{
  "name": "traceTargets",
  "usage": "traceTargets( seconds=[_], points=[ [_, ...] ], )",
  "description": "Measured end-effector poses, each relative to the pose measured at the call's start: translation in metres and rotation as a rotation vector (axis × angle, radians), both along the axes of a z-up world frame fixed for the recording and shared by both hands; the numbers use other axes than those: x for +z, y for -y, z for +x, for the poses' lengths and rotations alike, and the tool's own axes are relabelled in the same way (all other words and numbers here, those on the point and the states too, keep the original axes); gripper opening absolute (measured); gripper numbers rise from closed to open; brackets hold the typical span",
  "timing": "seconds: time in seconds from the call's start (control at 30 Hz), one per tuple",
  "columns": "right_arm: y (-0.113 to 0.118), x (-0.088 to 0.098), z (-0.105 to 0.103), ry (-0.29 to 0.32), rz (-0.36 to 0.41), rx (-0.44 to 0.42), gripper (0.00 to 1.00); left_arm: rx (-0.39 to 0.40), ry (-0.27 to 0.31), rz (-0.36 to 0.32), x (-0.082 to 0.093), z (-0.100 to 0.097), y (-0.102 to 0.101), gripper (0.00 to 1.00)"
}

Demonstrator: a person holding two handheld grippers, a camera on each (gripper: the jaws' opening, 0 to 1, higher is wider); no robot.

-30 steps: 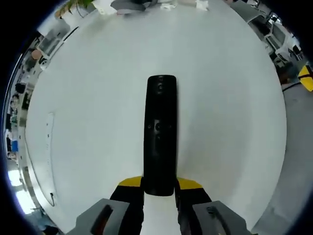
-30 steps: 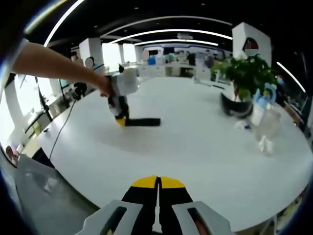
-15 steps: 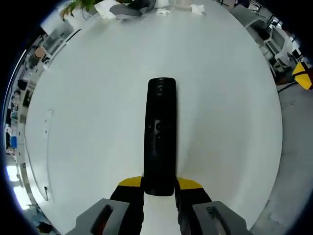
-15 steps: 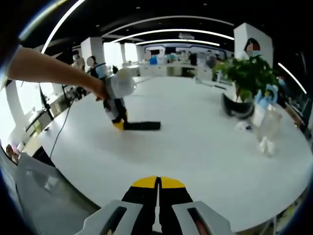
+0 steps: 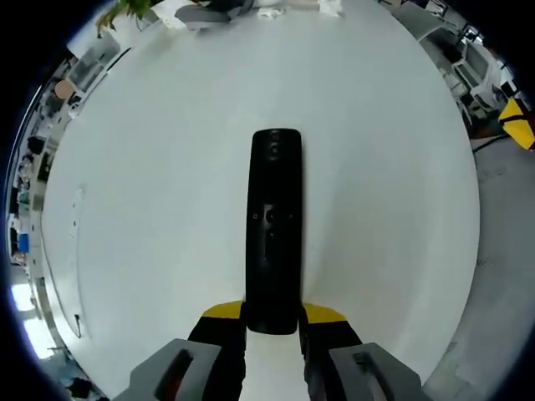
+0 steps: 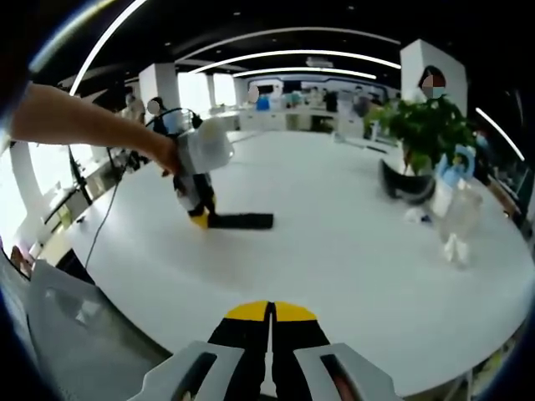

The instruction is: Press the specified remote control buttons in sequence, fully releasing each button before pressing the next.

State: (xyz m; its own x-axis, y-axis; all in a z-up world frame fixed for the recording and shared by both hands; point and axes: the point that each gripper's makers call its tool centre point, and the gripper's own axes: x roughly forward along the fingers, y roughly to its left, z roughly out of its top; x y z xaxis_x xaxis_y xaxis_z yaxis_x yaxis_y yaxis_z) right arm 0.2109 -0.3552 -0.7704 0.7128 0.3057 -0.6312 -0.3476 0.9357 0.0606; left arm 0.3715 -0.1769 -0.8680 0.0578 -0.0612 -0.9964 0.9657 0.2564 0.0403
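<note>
Left gripper [image 5: 272, 322] is clamped on the near end of the remote [image 5: 273, 225]; the remote runs straight out ahead of the fingers, flat over the table [image 5: 150, 209], buttons facing the camera. In the last second almost nothing changed in the left gripper view: the remote sits the same between the fingers, only the background slid a little, so that's hand wobble, not slip. From the right gripper view I see the left gripper [image 6: 198, 219] shifted slightly and tilted a bit more, remote [image 6: 241, 220] low on the table [image 6: 334, 242]. Right gripper [image 6: 269, 313] has its fingers closed together, holding nothing, well short of the remote, with no approach in that second. My read: no press started yet; remote is steadied, right fingertips need to travel forward and left to the first button. Plant [image 6: 422, 125] and clear bottle [image 6: 456, 213] sit off to the right of the fingers, out of the path.
</note>
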Motion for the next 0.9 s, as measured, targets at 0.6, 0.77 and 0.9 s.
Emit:
traceTargets(
  seconds=[0.6, 0.77, 0.9],
  points=[
    [0.001, -0.001, -0.001, -0.014, 0.017, -0.006, 0.00, 0.053, 0.022, -0.096, 0.002, -0.027, 0.004, 0.24],
    [-0.002, -0.003, -0.002, -0.017, -0.001, 0.014, 0.00, 0.051, 0.024, -0.101, 0.001, -0.037, 0.007, 0.24],
    [-0.001, -0.003, -0.002, -0.023, 0.009, 0.008, 0.00, 0.018, 0.023, -0.091, 0.001, -0.047, 0.009, 0.24]
  ],
)
